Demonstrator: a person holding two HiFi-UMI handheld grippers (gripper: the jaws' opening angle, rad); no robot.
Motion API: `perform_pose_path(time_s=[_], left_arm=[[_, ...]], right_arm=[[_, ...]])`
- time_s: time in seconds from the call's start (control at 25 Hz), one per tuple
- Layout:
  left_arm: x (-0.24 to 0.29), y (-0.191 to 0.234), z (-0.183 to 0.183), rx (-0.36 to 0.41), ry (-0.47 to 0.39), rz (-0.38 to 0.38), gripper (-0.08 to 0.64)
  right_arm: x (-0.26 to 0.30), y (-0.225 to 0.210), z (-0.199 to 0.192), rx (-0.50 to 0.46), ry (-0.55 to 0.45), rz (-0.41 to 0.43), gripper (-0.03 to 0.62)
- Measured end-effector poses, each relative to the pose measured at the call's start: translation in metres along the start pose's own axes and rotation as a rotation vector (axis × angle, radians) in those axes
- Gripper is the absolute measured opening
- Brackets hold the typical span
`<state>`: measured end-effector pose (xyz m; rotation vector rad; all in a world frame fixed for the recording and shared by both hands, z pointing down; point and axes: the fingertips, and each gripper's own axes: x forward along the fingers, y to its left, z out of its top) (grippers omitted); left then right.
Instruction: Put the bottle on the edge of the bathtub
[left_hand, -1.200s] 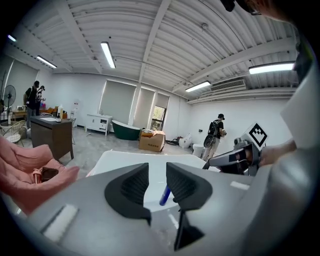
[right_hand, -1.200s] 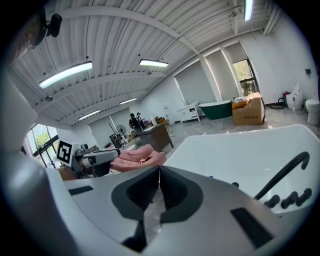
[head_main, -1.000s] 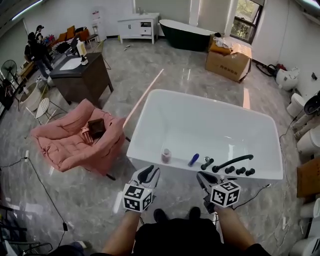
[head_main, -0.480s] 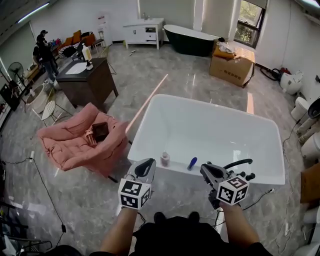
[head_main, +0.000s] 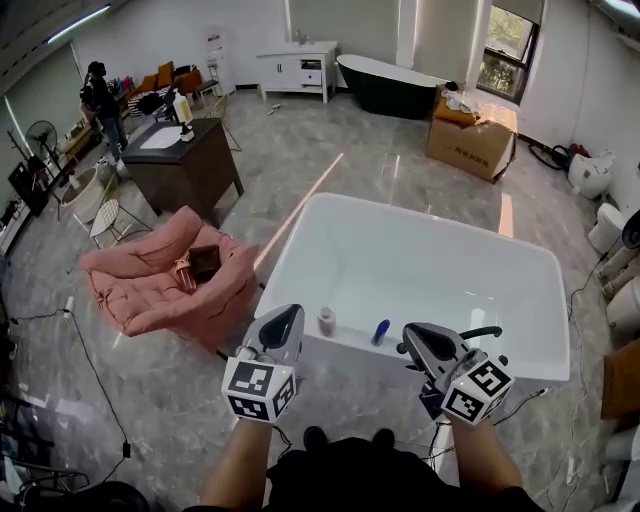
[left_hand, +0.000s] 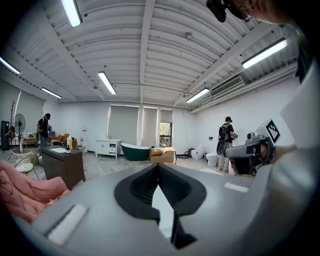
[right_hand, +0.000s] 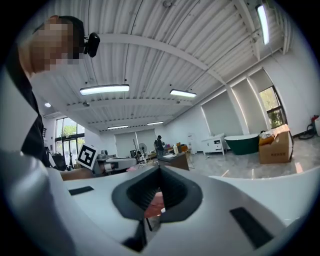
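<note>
The bathtub (head_main: 300, 250) fills the frame's centre right, with the bottle (head_main: 326, 320) at its lower edge and the faucet (head_main: 478, 333) further right. The armchair (head_main: 150, 290) sits left of it, below the vanity cabinet (head_main: 185, 170).

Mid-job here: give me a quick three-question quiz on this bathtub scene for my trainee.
1. True or false: the left gripper is holding the bottle.
2. What lies just right of the bottle on the near edge of the bathtub? A a blue item; B a towel; C a sponge.
3. Fill in: the armchair beside the bathtub is ____.
Key: 1 false, its jaws have just closed on nothing; 2 A; 3 pink.
</note>
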<state>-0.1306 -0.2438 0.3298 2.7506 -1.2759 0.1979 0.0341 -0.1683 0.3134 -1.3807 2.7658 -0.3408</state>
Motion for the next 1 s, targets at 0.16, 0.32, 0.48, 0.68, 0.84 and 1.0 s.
perform_pose_path(time_s=[0.16,0.32,0.48,0.68,0.84,1.0], left_arm=[[0.001,0.000,-0.004,-0.013,0.005,0.015,0.009],[0.000,-0.008,-0.016,-0.021,0.023,0.005,0.009],[-0.004,-0.010,-0.028,-0.029,0.044,-0.007,0.009],[-0.008,-0.010,-0.035,-0.031,0.051,-0.016,0.009],[-0.011,-0.007,-0.035,-0.033,0.052,-0.019,0.009],[-0.018,-0.005,-0.032,-0.031,0.052,-0.023,0.009]], right_arm=[[0.001,-0.001,-0.003,0.006,0.000,0.006,0.009],[-0.003,-0.009,-0.016,0.024,0.018,-0.020,0.009],[-0.005,-0.012,-0.026,0.027,0.036,-0.051,0.009],[-0.008,-0.009,-0.031,0.025,0.045,-0.066,0.009],[-0.009,-0.010,-0.033,0.028,0.048,-0.079,0.009],[-0.012,-0.007,-0.032,0.032,0.045,-0.092,0.009]])
